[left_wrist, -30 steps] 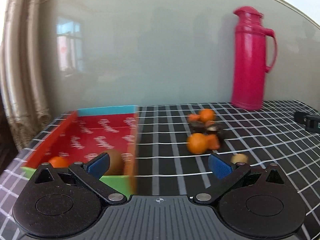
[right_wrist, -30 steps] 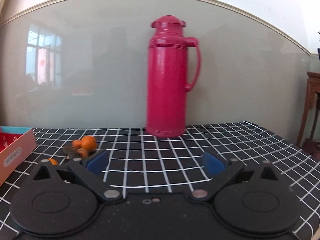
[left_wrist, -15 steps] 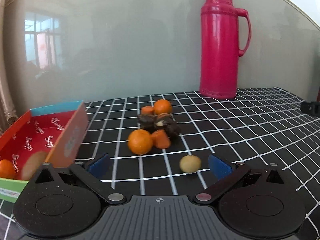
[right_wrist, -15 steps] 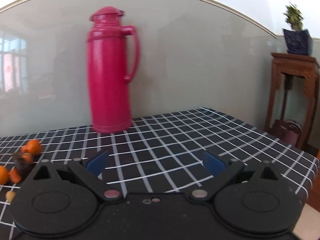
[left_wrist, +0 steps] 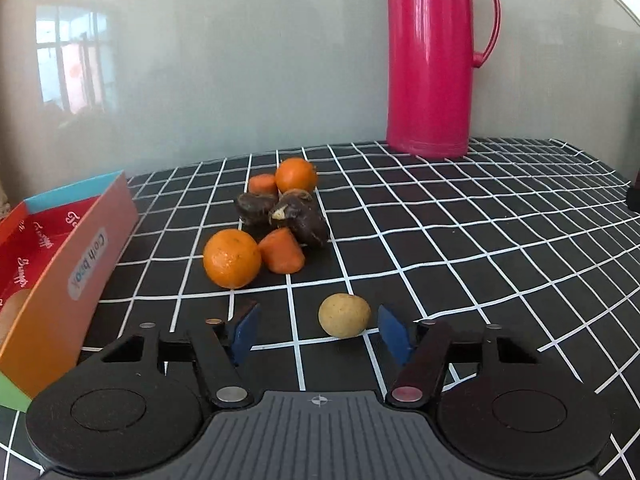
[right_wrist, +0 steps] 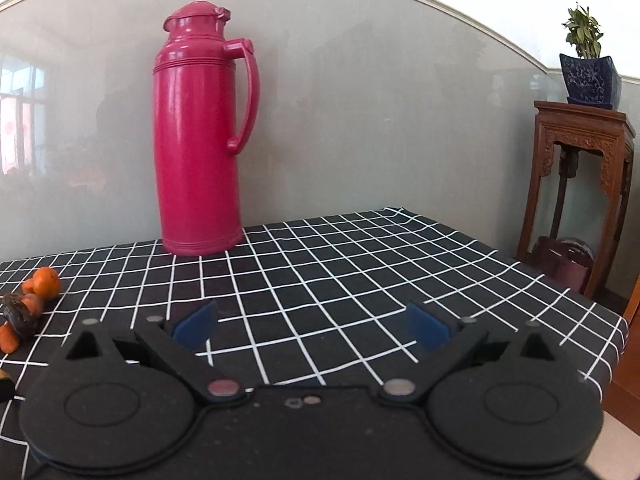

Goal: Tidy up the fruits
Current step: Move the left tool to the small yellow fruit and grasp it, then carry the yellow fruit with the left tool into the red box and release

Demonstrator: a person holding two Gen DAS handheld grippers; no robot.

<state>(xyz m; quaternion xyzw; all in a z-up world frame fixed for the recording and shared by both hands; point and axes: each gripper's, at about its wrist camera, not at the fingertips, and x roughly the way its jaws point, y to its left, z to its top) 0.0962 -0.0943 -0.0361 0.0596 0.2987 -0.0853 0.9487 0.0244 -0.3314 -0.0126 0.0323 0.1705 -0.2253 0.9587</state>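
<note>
In the left wrist view my left gripper [left_wrist: 318, 334] is open, its blue pads either side of a small yellow-tan round fruit [left_wrist: 344, 315] that lies nearer the right pad. Beyond it lie an orange [left_wrist: 231, 258], a carrot piece [left_wrist: 282, 256], dark brown lumps [left_wrist: 296, 216], a second carrot piece [left_wrist: 262, 183] and a second orange [left_wrist: 296, 175]. An orange and red box [left_wrist: 68, 264] stands at the left with a fruit partly showing inside. My right gripper [right_wrist: 312, 326] is open and empty over bare cloth; the pile [right_wrist: 30, 304] shows at its far left.
A tall pink thermos [left_wrist: 434, 60] stands at the back of the black-and-white checked tablecloth [left_wrist: 480, 240], also in the right wrist view [right_wrist: 200, 140]. Off the table's right edge stands a wooden stand [right_wrist: 580, 184] with a potted plant [right_wrist: 588, 68].
My left gripper has swung right from the box to the loose fruit pile and moved in around the small yellow-tan fruit. My right gripper has turned rightward, the thermos sliding left in its view.
</note>
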